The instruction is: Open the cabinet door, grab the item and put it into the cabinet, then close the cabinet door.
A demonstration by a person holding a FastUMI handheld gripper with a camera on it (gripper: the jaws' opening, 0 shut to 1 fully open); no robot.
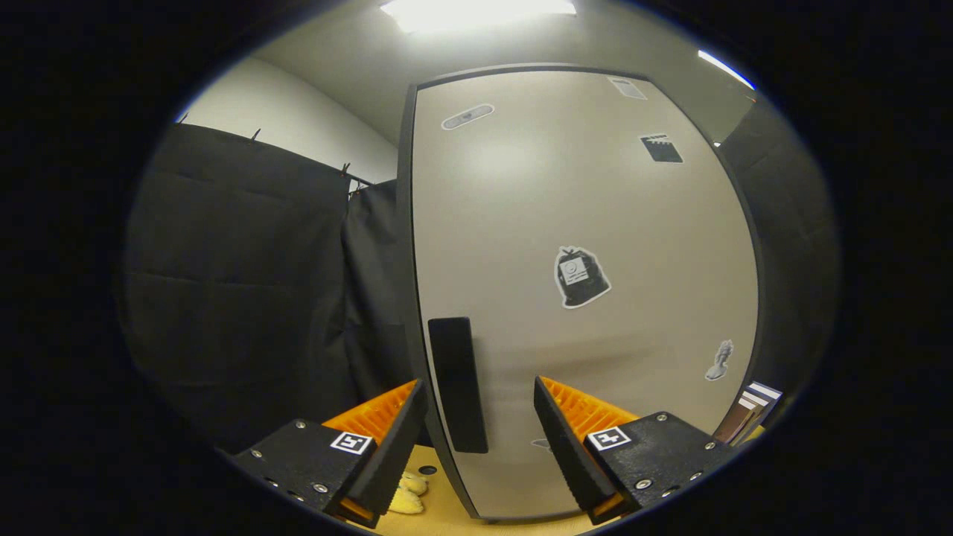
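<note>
A tall beige cabinet door [581,298] with a dark frame stands close ahead, carrying several stickers. Its black vertical handle [456,383] runs along the door's left edge. My gripper [480,394] is open, and the handle stands between the two fingers, a little nearer the left one, with neither finger touching it. The door looks shut or nearly shut. A yellow soft item [409,495] lies on the wooden table [521,525], low down just right of the left finger and left of the door's bottom corner.
Black cloth [238,283] hangs to the left of the cabinet and on its right. A stack of books [752,413] stands by the cabinet's lower right side. A ceiling light [476,11] glows overhead.
</note>
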